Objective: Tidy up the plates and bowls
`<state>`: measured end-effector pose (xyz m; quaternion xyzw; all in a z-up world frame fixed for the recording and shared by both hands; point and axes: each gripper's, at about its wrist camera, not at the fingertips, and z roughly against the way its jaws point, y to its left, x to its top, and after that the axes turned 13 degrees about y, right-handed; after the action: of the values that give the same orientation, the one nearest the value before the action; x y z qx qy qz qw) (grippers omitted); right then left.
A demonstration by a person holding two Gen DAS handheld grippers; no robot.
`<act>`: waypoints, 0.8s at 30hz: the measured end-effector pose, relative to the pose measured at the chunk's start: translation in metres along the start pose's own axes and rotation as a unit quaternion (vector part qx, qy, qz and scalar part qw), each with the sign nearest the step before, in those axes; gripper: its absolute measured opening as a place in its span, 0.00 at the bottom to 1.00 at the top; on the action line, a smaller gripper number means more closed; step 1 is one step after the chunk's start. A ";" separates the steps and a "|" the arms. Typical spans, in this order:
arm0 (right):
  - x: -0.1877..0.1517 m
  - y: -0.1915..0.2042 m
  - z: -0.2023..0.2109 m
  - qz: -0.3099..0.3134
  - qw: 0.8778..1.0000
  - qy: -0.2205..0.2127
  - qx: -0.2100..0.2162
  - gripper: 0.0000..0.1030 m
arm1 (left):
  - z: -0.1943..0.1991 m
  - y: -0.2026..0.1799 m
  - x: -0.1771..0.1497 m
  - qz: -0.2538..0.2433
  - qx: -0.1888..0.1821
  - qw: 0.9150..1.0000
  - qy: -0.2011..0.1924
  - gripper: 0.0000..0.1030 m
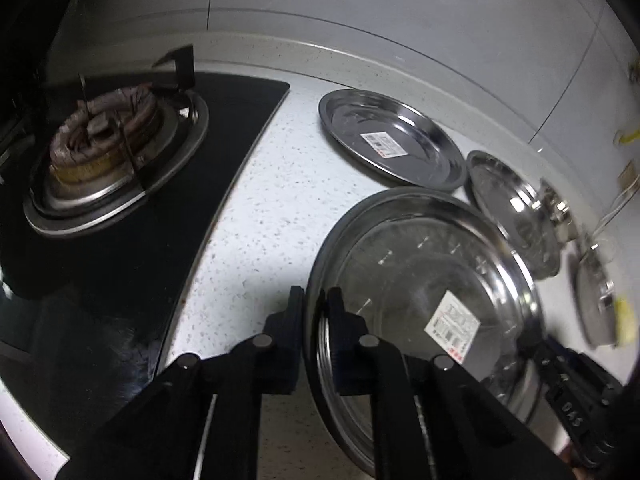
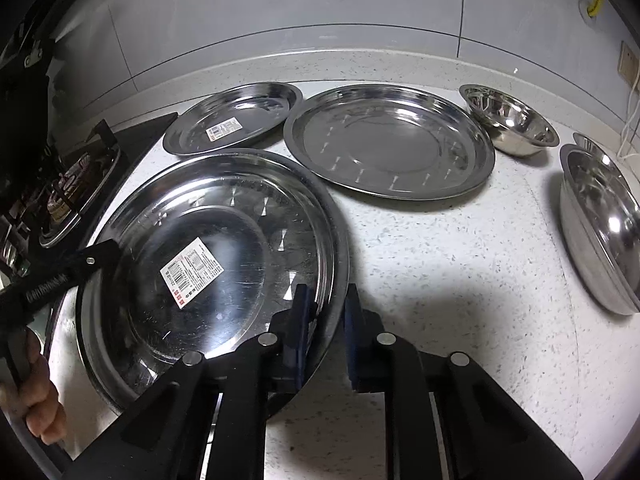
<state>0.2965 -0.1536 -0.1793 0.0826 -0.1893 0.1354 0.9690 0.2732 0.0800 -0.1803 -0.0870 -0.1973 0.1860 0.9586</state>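
The left claw (image 1: 314, 300) and the right claw (image 2: 326, 300) each pinch one rim of the big plate (image 2: 208, 248) low over the desk (image 2: 440, 264); other plates and bowls lie apart, so sorting has barely begun.

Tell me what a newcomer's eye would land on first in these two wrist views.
First, the large labelled steel plate nearest the cameras, its rim pinched on opposite sides by the left gripper and the right gripper. Behind it on the speckled counter lie two more plates, with bowls to the right; the gas burner sits to the left.
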 end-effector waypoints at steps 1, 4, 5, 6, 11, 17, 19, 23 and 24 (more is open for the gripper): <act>0.000 -0.001 0.000 0.001 1.000 0.001 0.004 0.13 | 0.000 -0.002 -0.001 -0.005 0.010 1.000 -0.001 0.10; -0.001 0.003 0.002 0.007 1.000 0.004 0.000 0.13 | 0.001 -0.005 -0.006 -0.012 0.023 1.000 -0.003 0.10; -0.002 0.002 0.003 0.006 1.000 0.004 0.001 0.13 | 0.002 -0.005 -0.007 -0.011 0.020 1.000 -0.002 0.10; -0.003 0.002 0.004 0.005 1.000 0.004 0.002 0.13 | 0.003 -0.005 -0.009 -0.012 0.019 1.000 -0.002 0.10; -0.009 0.002 0.011 0.007 1.000 0.000 0.001 0.13 | 0.014 -0.008 -0.019 -0.017 0.024 1.000 -0.009 0.10; -0.022 0.002 0.030 0.008 1.000 0.000 0.007 0.13 | 0.041 -0.013 -0.035 -0.020 0.029 0.999 -0.018 0.10; -0.027 0.002 0.041 0.012 1.000 -0.003 0.009 0.13 | 0.054 -0.015 -0.041 -0.021 0.031 0.999 -0.021 0.10; -0.038 0.001 0.062 0.012 1.000 -0.003 0.020 0.13 | 0.080 -0.022 -0.058 -0.019 0.040 0.999 -0.027 0.10; -0.041 0.001 0.067 0.013 1.000 -0.004 0.022 0.13 | 0.089 -0.025 -0.064 -0.020 0.045 0.998 -0.029 0.10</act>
<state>0.2366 -0.1768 -0.1334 0.1019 -0.1911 0.1515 0.9644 0.1898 0.0400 -0.1154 -0.0347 -0.2180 0.1783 0.9589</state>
